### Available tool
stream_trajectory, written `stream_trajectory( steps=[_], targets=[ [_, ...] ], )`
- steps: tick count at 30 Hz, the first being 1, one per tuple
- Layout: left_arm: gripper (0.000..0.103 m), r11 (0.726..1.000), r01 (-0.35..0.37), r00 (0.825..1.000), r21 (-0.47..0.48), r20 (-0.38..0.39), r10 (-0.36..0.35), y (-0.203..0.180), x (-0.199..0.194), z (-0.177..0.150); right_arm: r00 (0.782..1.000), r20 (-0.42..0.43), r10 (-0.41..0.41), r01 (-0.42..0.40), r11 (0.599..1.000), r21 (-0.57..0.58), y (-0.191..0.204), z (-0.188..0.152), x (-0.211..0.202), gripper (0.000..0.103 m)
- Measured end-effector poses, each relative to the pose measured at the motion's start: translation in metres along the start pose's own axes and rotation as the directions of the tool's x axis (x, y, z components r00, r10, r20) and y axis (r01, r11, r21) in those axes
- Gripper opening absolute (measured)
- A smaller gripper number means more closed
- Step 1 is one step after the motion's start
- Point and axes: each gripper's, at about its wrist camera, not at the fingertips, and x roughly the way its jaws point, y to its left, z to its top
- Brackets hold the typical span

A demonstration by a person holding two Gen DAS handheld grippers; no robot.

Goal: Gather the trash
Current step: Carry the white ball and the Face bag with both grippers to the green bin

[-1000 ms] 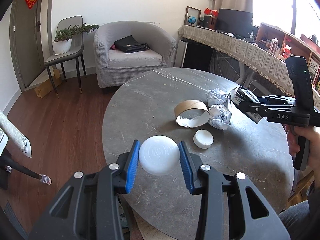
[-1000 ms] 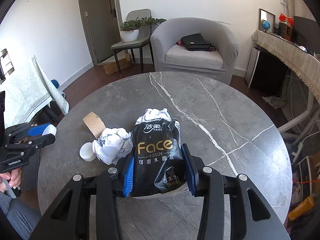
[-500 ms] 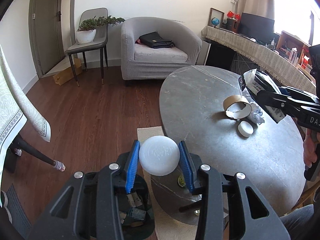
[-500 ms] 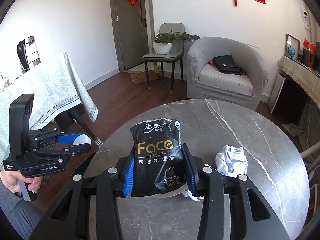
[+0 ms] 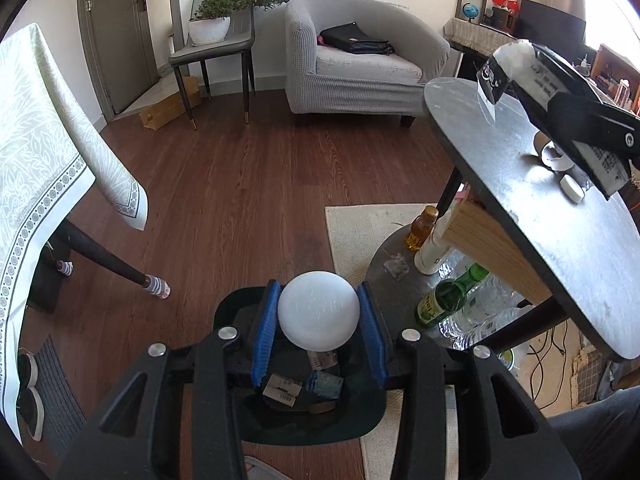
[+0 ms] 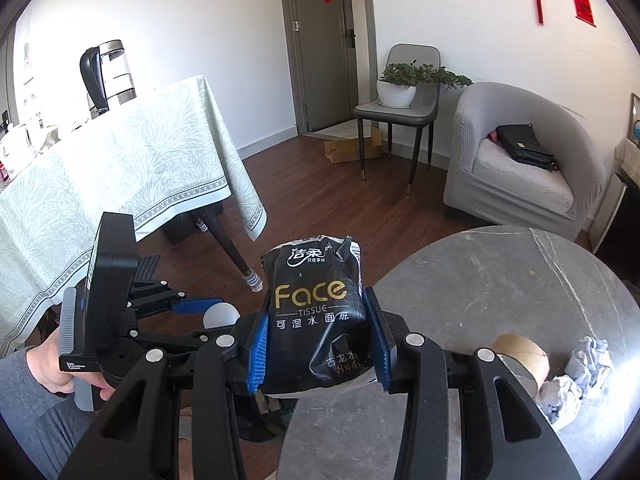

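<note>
The left gripper (image 5: 319,316) clamps a white lid (image 5: 319,311) directly above the dark trash bin (image 5: 360,420) on the floor. The right gripper (image 6: 318,340) squeezes a black tissue pack (image 6: 316,312) over the round table's (image 6: 520,280) edge, at nine o'clock from the cardboard ring (image 6: 520,356) and crumpled paper (image 6: 576,380).

- Grey armchair (image 5: 360,64) against the far wall, black bag (image 5: 354,40) lying on its seat.
- Grey chair (image 5: 218,36) beside it, bearing a white pot with a green plant (image 5: 212,26).
- Cardboard box (image 5: 170,106) on the wooden floor, under that chair.
- Pale green patterned tablecloth (image 6: 104,176) draped over a table, with a kettle (image 6: 106,74) on top.
- Green bottle (image 5: 448,294) and amber bottle (image 5: 420,228) on a lower shelf beneath the round table.
- Cream rug (image 5: 360,224) near them.
</note>
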Motion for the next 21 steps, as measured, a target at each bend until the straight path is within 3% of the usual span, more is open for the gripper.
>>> stream_trajectory(
  steps=[8, 21],
  targets=[
    [0.042, 0.999, -0.024, 0.994, -0.04, -0.11, 0.019, 0.031, 0.024, -0.026, 0.997, -0.073, 0.026, -0.028, 0.999, -0.028, 0.039, -0.001, 0.038, 0.043],
    [0.042, 0.999, -0.037, 0.962, -0.011, -0.272, 0.032, 0.057, 0.053, -0.07, 0.982, -0.178, 0.061, -0.07, 0.996, -0.047, 0.075, -0.007, 0.088, 0.043]
  ],
)
